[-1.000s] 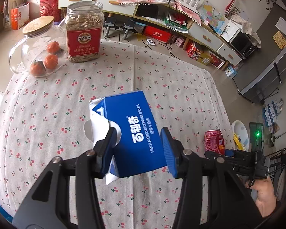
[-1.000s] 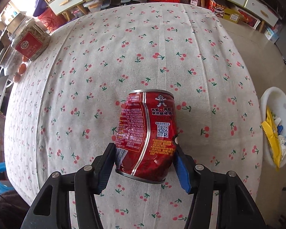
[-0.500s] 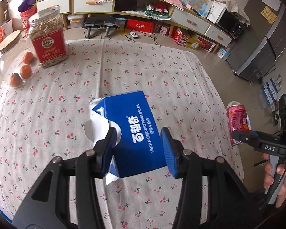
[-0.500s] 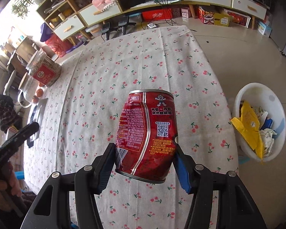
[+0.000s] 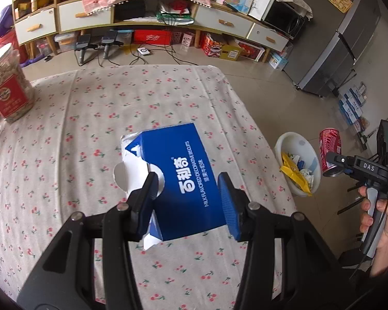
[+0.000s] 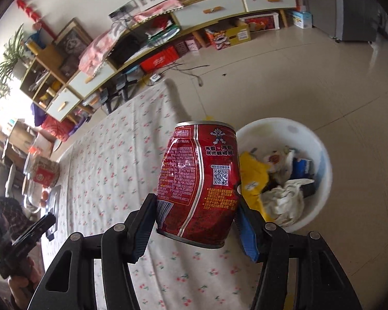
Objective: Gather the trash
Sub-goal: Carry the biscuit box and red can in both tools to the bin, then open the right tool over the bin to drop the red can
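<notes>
Left gripper (image 5: 187, 199) angled down, both pads clamped on a load; right gripper (image 6: 196, 222) likewise clamped, right hand (image 5: 382, 224) wrapping its handle.

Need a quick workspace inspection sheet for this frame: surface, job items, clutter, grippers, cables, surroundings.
Surface: table under a white cherry-print cloth.
Job's things: blue biscuit box, torn open at one end, held above the cloth; dented red can held near the white bin on the floor, which already holds wrappers.
Clutter: labelled jar at the table's far left edge; orange fruits in a glass jar beside it, mostly cut off.
Grippers: left gripper shut on the box; right gripper shut on the can.
Cables: loose cables on the floor before the shelving.
Surroundings: low shelving unit with drawers, grey fridge, tiled floor.
</notes>
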Motion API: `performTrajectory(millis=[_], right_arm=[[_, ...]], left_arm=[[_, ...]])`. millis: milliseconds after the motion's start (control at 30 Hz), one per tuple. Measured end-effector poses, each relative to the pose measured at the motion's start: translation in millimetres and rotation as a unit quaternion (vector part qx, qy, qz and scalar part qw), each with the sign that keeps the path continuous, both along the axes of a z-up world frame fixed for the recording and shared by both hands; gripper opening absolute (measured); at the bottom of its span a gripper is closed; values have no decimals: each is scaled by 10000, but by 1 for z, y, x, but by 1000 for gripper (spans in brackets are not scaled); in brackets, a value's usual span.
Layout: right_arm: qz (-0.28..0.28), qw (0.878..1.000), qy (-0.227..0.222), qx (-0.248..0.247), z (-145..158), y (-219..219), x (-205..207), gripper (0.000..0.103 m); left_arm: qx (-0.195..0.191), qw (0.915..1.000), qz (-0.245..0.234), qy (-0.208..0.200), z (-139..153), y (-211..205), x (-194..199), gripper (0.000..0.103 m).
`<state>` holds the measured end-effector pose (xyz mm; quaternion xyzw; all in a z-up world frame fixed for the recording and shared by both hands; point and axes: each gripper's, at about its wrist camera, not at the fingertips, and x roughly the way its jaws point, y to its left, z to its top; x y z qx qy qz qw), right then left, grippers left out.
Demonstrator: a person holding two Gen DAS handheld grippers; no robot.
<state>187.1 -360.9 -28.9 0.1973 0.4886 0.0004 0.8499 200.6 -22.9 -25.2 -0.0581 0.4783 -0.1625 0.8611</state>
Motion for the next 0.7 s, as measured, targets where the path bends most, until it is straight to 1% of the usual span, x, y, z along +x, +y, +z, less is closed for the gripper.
performTrajectory(millis=[67, 133, 200, 333, 400, 433, 467, 500, 633, 700], right_arm=[[-279, 9996, 96, -12, -9, -27, 1, 59], [-479, 9986, 189, 87, -17, -49, 2, 60], [-606, 9977, 259, 156, -25, -63, 2, 60], [-734, 9963, 388, 204, -39, -74, 8, 60], [-781, 9953, 449, 348, -48, -78, 13, 60], [-827, 9946, 476, 413, -52, -80, 14, 64], [-891, 9939, 490, 436, -53, -82, 14, 73], [-977, 9931, 480, 446, -54, -87, 12, 77], [-1133, 9911, 354, 599, -49, -101, 3, 79], [-1156, 9909, 364, 590, -47, -106, -4, 79]], left_arm=[[20, 9998, -175, 17, -3, -21, 4, 49], [59, 9994, -342, 35, -8, -41, 7, 49], [43, 9988, -473, 81, -12, -60, 10, 49], [18, 9977, -666, 154, -17, -92, 15, 49], [19, 9968, -774, 175, -20, -106, 16, 49], [35, 9964, -831, 175, -21, -113, 17, 49], [54, 9959, -884, 175, -22, -119, 18, 49], [67, 9954, -934, 182, -23, -125, 19, 49], [77, 9928, -1173, 220, -26, -147, 21, 49], [93, 9913, -1300, 210, -26, -160, 20, 49]])
